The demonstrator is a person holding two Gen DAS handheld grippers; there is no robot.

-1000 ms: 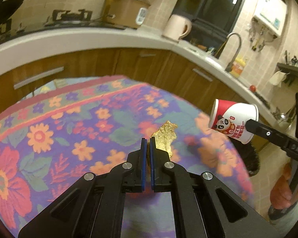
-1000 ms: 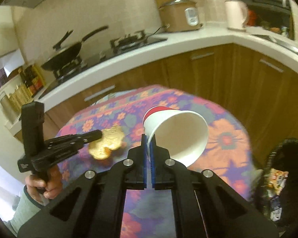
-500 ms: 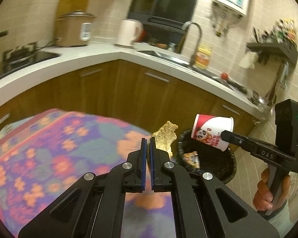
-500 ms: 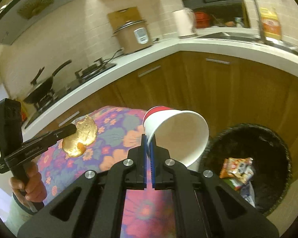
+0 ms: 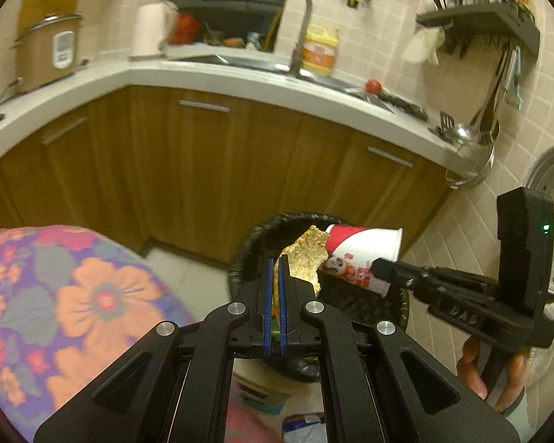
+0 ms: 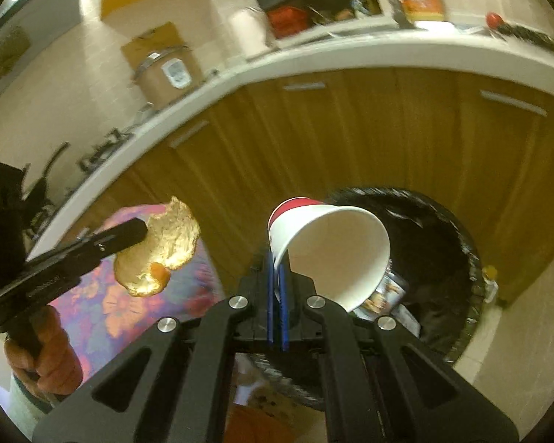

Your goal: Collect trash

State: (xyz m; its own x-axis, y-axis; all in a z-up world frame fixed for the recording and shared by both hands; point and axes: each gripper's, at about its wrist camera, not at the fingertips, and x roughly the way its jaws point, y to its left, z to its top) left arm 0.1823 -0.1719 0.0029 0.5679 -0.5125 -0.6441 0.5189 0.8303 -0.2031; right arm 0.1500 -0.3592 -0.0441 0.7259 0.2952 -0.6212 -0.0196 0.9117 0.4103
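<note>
My left gripper [image 5: 275,264] is shut on a piece of orange peel [image 5: 306,256] and holds it above the near rim of a black-lined trash bin [image 5: 247,254]. My right gripper [image 6: 277,264] is shut on the rim of a red and white paper cup [image 6: 332,251], tilted on its side over the bin [image 6: 458,243]. The cup [image 5: 362,254] and right gripper [image 5: 382,269] also show in the left wrist view, over the bin. The peel [image 6: 162,247] and left gripper [image 6: 138,229] show at left in the right wrist view. Snack wrappers [image 6: 384,295] lie inside the bin.
A table with a flowered cloth [image 5: 66,302] is at the left, beside the bin. Wooden cabinets [image 5: 218,170] under a white counter [image 5: 240,81] stand behind the bin. A wrapper [image 5: 303,424] lies on the floor below my left gripper.
Both grippers have swung right, away from the table, and moved closer to the bin. The peel and cup are now over the bin, still gripped.
</note>
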